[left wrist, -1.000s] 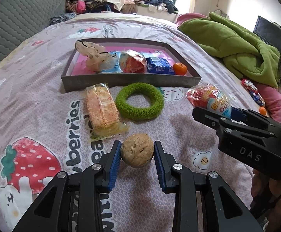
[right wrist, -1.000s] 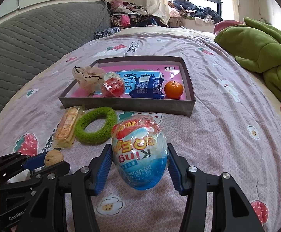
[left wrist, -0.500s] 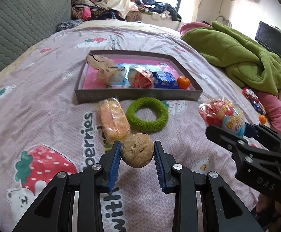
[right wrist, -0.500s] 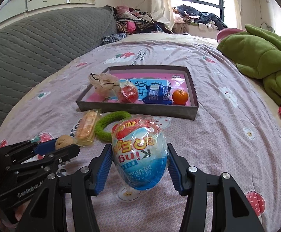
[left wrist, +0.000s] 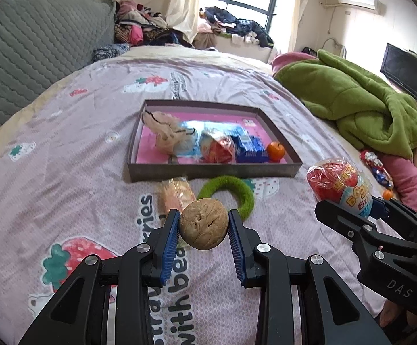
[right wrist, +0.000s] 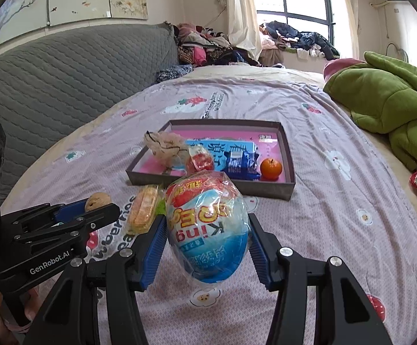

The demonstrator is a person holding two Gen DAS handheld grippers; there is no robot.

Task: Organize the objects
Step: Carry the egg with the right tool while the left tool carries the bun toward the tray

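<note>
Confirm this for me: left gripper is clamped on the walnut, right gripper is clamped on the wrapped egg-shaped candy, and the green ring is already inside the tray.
One detail is wrong: the green ring is not inside the tray; the left wrist view shows it lying on the bedspread just in front of the tray's near wall. The rest holds: the left gripper is clamped on the walnut, the right gripper on the wrapped egg-shaped candy.

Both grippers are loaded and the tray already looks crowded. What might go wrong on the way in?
The walnut is round and pinched only at its sides by the left gripper, so it may slip. The tray is crowded near its front wall; the egg-shaped snack pack in the right gripper could knock the orange. Side by side, the grippers may collide.
</note>
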